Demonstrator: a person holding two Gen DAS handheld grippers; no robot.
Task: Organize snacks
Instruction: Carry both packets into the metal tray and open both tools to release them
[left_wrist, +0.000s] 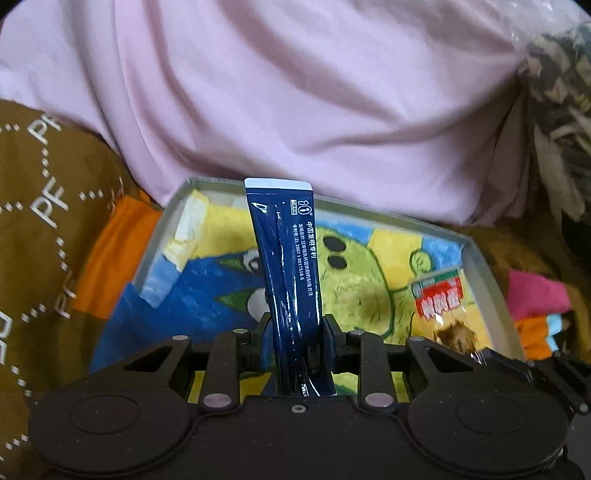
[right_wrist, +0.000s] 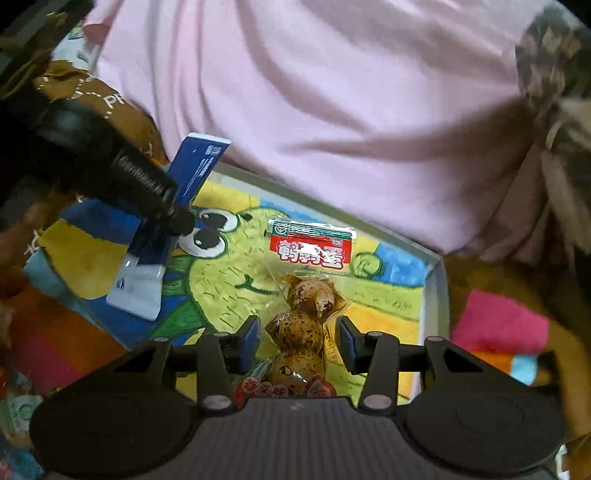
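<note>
Both grippers carry snacks over the cartoon-printed tray.

The pink bedding (left_wrist: 295, 92) fills the space beyond both grippers; beneath and ahead of them lies the tray (left_wrist: 480, 266), grey-rimmed, its floor painted with a green cartoon figure; the left gripper (left_wrist: 295, 332) is clenched on a dark blue stick sachet (left_wrist: 288, 258) that stands upright between its pads, top end pointing away; the right gripper (right_wrist: 299, 339) grasps a clear packet of quail eggs (right_wrist: 306, 295), its red label stretching forward over the tray floor. To place them well, I judge each should be lowered until it rests on the tray floor before the pads part; set them side by side, apart from each other; keep the sachet's free end clear of the far rim.
</note>
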